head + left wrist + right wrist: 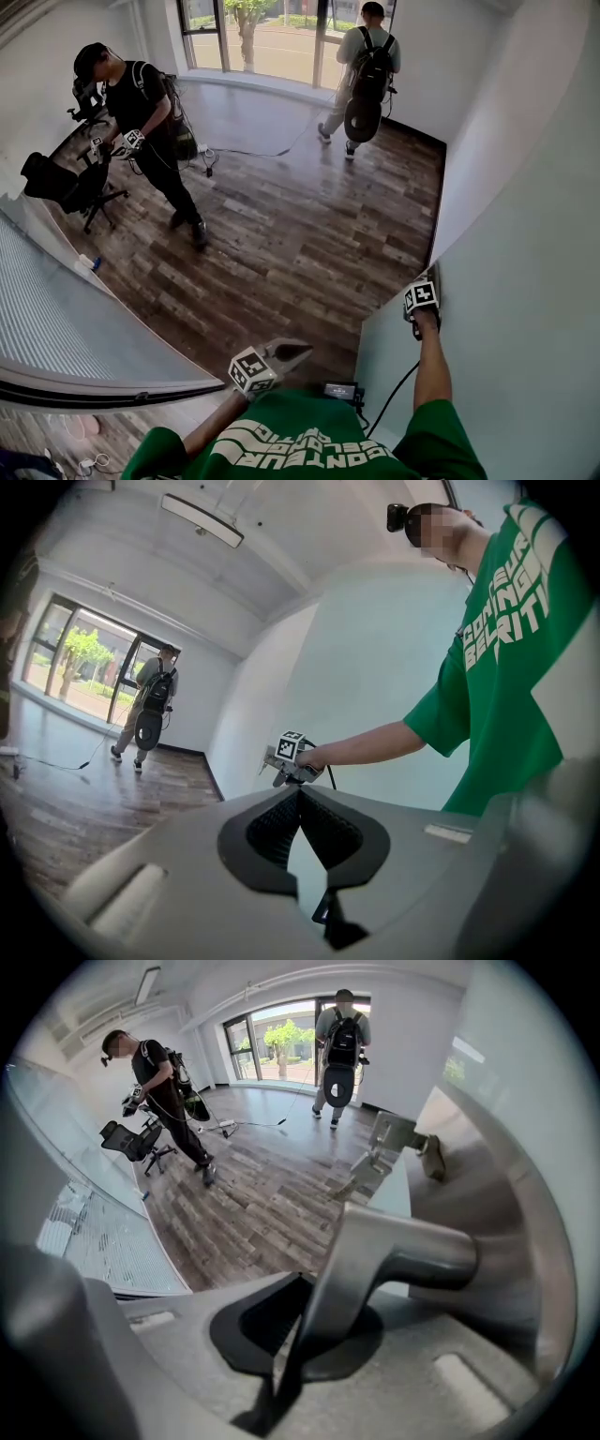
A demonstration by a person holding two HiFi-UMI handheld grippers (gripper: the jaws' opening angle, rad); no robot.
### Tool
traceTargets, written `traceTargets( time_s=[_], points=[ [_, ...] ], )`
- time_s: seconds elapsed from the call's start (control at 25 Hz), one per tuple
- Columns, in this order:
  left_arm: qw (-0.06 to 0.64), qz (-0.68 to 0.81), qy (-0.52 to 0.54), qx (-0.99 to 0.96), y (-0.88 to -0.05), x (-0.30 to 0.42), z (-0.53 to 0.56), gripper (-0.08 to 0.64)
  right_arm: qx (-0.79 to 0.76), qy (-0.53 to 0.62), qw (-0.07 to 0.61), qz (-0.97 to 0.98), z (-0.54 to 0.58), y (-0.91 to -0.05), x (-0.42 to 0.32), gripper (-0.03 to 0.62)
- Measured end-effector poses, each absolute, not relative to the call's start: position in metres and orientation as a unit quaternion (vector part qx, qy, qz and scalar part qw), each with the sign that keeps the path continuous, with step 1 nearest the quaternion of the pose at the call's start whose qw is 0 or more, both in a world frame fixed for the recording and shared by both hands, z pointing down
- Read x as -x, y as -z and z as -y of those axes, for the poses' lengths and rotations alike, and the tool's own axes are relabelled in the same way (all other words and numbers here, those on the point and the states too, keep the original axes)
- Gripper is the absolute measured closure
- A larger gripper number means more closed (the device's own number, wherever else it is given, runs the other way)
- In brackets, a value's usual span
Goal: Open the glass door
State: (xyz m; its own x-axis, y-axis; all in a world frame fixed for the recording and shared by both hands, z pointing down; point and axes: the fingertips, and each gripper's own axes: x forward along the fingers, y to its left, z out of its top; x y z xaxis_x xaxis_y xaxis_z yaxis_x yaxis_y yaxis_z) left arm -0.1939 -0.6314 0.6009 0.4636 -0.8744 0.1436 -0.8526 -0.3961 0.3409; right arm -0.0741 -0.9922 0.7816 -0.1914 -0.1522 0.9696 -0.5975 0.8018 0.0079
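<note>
The right claw (423,319) is clamped on the handle (403,1251), which sits between its jaws. The door (502,281) is just behind it. I think it should pull steadily along the door's arc without twisting. The left claw (299,797) is closed and empty, well apart.

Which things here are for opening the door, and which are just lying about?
For the job: glass door; metal handle; right gripper, shut on that handle.

Just about: left gripper, shut and empty; office chair; floor cable; person in black; person with a backpack.
</note>
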Motion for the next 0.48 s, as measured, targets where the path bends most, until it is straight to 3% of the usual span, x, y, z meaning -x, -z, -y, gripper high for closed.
traceTargets(
  time_s=[0.48],
  points=[
    [0.186, 0.52, 0.031, -0.833, -0.603, 0.172, 0.663, 0.546, -0.287, -0.217, 0.571, 0.738, 1.039, -0.784, 0.019, 0.6]
  ],
)
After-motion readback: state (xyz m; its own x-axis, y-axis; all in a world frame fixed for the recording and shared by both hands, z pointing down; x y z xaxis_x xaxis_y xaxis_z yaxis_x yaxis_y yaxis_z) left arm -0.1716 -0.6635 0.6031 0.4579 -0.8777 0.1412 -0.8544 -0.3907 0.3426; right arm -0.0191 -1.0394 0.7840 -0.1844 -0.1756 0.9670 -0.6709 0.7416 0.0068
